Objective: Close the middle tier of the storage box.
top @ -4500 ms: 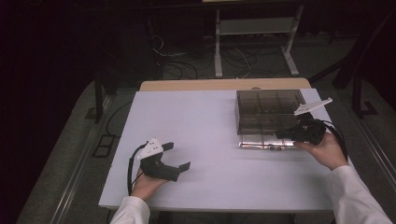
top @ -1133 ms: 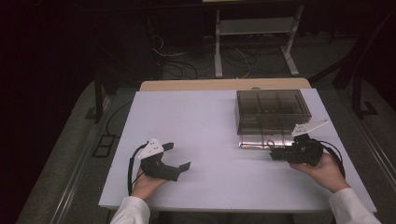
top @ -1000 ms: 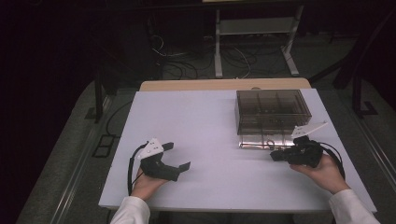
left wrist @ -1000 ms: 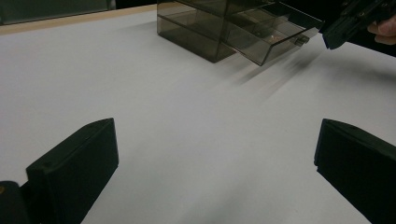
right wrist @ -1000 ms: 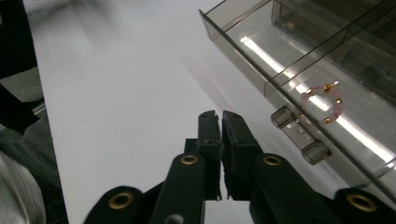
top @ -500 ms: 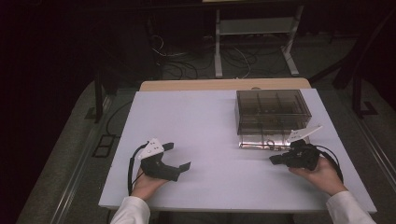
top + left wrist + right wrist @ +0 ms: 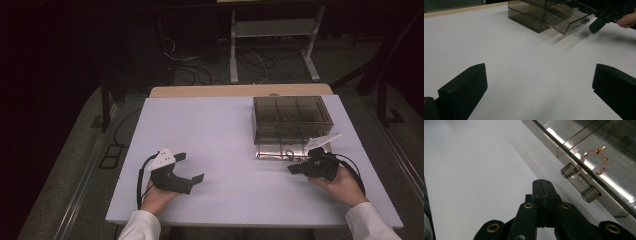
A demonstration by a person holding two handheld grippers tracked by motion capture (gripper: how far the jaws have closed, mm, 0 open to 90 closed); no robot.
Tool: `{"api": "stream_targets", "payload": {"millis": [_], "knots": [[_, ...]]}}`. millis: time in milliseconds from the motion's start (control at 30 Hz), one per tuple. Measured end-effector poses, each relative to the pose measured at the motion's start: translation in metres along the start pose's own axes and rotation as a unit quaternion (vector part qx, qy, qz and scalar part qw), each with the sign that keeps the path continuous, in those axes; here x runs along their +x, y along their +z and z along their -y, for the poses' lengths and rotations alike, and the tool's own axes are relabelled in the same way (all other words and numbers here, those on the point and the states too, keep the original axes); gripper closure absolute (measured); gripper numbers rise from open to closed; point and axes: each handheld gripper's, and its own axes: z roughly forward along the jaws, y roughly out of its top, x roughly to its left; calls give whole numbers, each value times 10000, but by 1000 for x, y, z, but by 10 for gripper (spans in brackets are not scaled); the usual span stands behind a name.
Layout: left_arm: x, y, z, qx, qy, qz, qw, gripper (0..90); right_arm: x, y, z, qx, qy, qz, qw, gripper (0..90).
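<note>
Resting shut with nothing between its jaws, the right gripper (image 7: pixel 543 185) has backed away from the drawer handle (image 7: pixel 580 186) of the smoky plastic drawer box (image 7: pixel 291 119). Its bottom drawer (image 7: pixel 281 149) stands pulled out, a beaded bracelet (image 7: pixel 598 161) inside. Far left of the box, the left gripper (image 7: pixel 189 170) stays wide open, idle. Opening looks finished.

A white bench (image 7: pixel 225 135) carries the work, with a strip of pale wood (image 7: pixel 200 91) showing along its far edge. Beyond it, on the dark floor (image 7: pixel 75 150), lies a tangle of cables (image 7: pixel 200 60) beside a white metal stand (image 7: pixel 272 30) with splayed feet. A dark frame leg (image 7: pixel 105 102) stands at the bench's far left corner, and another dark frame (image 7: pixel 385 95) at the far right.
</note>
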Motion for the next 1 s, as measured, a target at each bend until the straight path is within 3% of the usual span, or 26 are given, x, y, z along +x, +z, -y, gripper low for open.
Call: {"api": "stream_targets", "payload": {"millis": [1000], "knots": [[0,0,0,-8,1,-3,10000,0,-11,2,-1,-37,124,153,9998,889]]}}
